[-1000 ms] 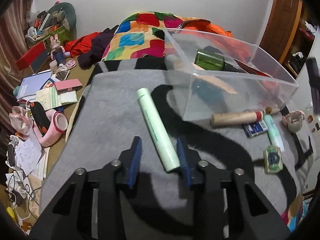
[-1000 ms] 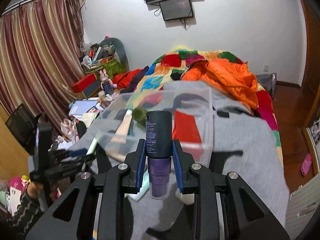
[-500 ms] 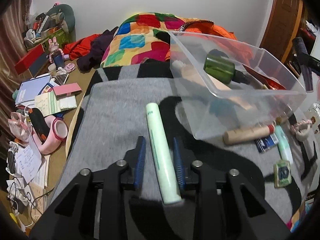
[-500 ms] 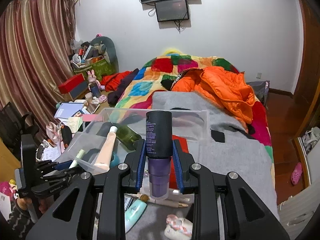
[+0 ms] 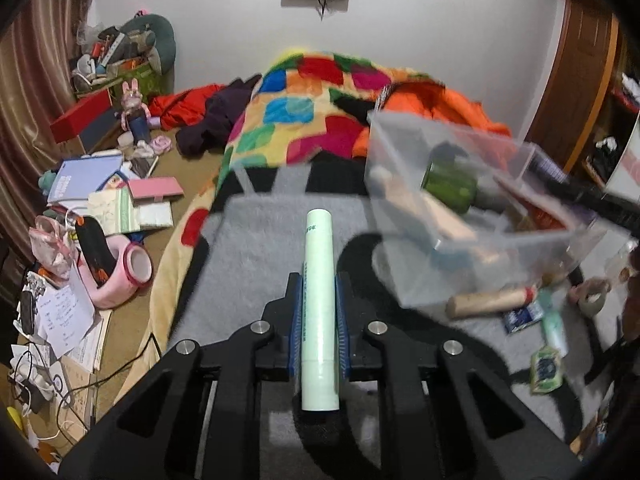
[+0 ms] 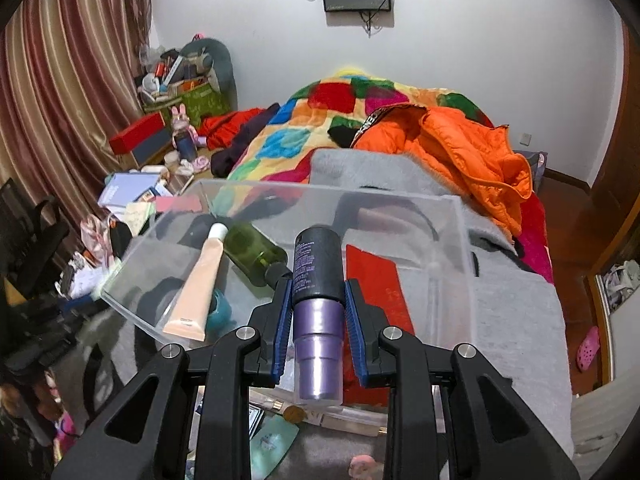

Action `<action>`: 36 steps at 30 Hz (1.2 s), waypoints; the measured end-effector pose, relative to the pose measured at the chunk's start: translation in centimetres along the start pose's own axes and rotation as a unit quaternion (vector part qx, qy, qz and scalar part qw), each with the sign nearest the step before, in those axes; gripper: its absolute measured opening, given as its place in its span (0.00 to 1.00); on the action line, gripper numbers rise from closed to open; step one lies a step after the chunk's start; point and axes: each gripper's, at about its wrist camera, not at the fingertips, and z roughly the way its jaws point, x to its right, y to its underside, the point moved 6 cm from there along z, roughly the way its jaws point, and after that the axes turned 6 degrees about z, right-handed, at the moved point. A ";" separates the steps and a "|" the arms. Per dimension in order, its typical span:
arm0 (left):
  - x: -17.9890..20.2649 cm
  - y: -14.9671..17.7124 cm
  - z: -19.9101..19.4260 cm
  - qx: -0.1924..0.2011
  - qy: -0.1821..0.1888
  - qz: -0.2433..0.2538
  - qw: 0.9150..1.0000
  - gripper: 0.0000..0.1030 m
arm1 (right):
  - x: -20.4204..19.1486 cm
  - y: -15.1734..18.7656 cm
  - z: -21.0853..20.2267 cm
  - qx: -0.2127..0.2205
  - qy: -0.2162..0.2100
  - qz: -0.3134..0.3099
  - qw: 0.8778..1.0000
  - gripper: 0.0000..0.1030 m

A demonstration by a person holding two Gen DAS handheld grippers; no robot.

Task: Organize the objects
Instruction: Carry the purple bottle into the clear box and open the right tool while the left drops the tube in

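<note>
A bed covered by a grey fleece blanket with black curved markings (image 5: 256, 248). On the blanket rests a clear rectangular plastic bin (image 6: 452, 240). Beside the bin lie a tan cylindrical tube with a red band (image 5: 486, 304), a small blue packet (image 5: 522, 315), a pale mint tube (image 5: 554, 328) and a green square sachet (image 5: 545, 370). Farther back lie a patchwork quilt of bright coloured squares (image 6: 320, 120) and a crumpled orange padded jacket (image 6: 464, 148).

A pale green cylindrical plastic tube (image 5: 319, 300) points toward twelve o'clock. A purple bottle with a black cap (image 6: 319, 292) stands likewise above a clear rectangular plastic bin (image 6: 452, 232) holding a peach squeeze tube (image 6: 195, 286) and a green glass bottle (image 6: 252, 250).
</note>
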 end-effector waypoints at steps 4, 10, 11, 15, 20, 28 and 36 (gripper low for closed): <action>0.9 -2.1 -1.6 0.027 0.013 0.009 0.999 0.14 | -0.5 0.5 0.9 -0.011 0.006 -0.013 1.000 0.23; 3.3 -4.8 -2.8 0.051 0.053 0.018 0.997 0.14 | -1.0 1.0 1.6 -0.024 0.004 -0.021 0.999 0.23; 3.7 -5.1 -2.9 0.052 0.057 0.022 0.997 0.14 | -1.0 1.1 1.6 -0.024 0.004 -0.022 0.999 0.23; 5.9 -6.5 -2.4 0.056 0.064 0.049 0.995 0.14 | -1.1 1.2 1.6 -0.027 0.003 -0.019 0.999 0.23; 7.9 -7.0 -0.5 0.036 0.082 0.065 0.994 0.14 | -1.2 1.2 1.6 -0.026 0.005 -0.016 1.000 0.23; 9.9 -6.8 2.2 0.004 0.089 0.091 0.992 0.14 | -0.9 1.1 1.4 -0.027 0.008 -0.013 1.000 0.23; 10.5 -6.7 2.6 -0.008 0.098 0.102 0.990 0.14 | -0.8 1.6 -0.1 -0.016 0.000 -0.009 1.000 0.36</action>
